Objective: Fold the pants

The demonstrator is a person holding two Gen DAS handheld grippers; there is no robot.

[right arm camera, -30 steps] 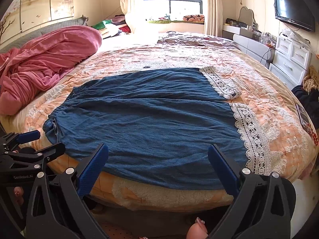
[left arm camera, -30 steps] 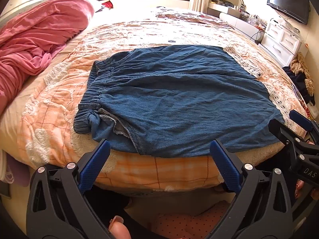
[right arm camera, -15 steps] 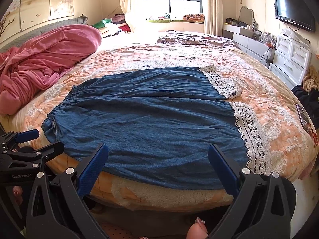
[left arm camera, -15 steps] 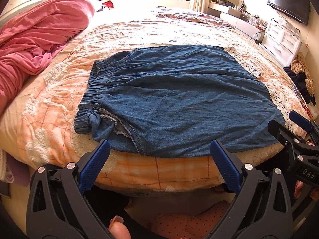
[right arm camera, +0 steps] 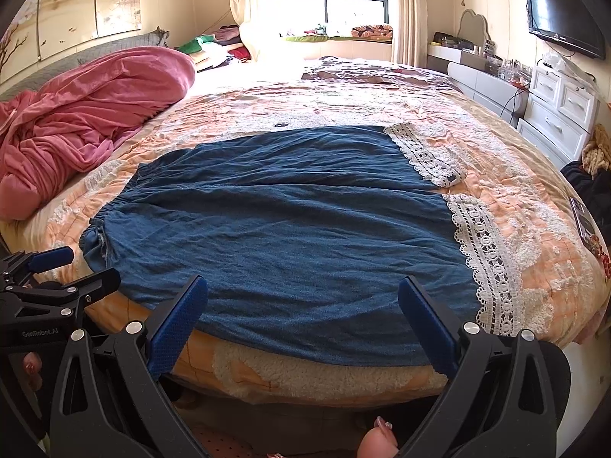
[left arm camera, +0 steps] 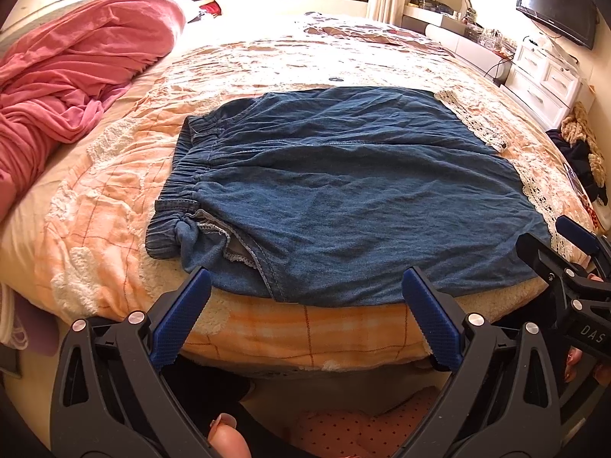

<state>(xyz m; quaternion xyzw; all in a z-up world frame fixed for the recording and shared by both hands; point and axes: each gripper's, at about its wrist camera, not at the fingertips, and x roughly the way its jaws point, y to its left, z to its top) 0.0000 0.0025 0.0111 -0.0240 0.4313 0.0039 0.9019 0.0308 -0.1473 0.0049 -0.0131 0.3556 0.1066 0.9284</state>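
Lying flat, pants (left arm camera: 343, 191) run crosswise, waistband left, lace hems right.

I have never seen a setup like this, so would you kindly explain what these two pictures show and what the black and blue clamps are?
They are handheld tools, not a robot: a person holds one in each hand, each carrying a wide-angle camera looking along its fingers. One picture comes from the left gripper, the other from the right gripper. Both stand open and hold nothing. Ahead, blue pants with white lace hems lie flat on a bed, not yet folded. A pink blanket is bunched at the left.
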